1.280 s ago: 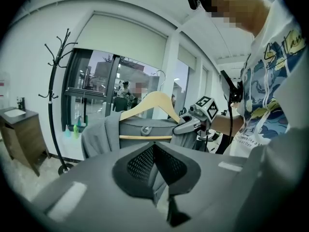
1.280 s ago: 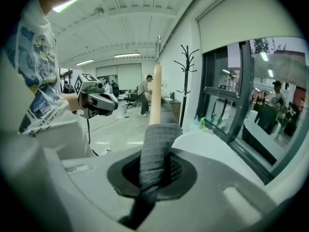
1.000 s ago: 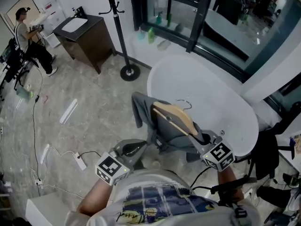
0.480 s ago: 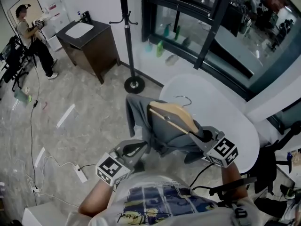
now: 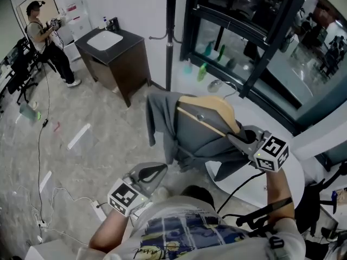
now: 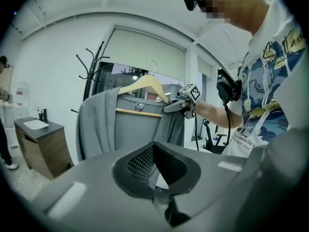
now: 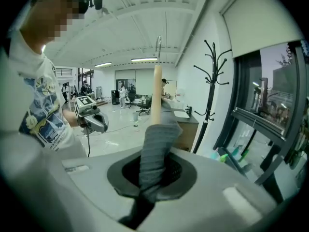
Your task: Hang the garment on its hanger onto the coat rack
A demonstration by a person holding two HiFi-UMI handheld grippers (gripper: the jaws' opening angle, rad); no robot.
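Note:
A grey garment [image 5: 198, 131] hangs on a wooden hanger [image 5: 210, 108] with a metal hook, held in the air above the white table's edge. My right gripper [image 5: 242, 139] is shut on the garment's shoulder at the hanger's right end; in the right gripper view grey cloth [image 7: 154, 144] fills the jaws and the hanger's wood rises above it. My left gripper [image 5: 153, 173] hangs lower at the left, shut and empty, pointing at the garment [image 6: 133, 127]. The black coat rack [image 5: 170, 34] stands beyond the garment, near the window wall, and also shows as a coat rack [image 7: 212, 88] in the right gripper view.
A dark cabinet with a white sink [image 5: 115, 56] stands left of the rack. Black-framed windows [image 5: 255, 47] with bottles at their foot run along the right. A white round table [image 5: 295, 172] is under my right arm. A person [image 5: 46, 39] stands far left; cables [image 5: 43, 161] lie on the floor.
The right gripper has lifted the hanger and garment up off the table and carried them toward the coat rack, which now appears closer. The left gripper stayed low and shut.

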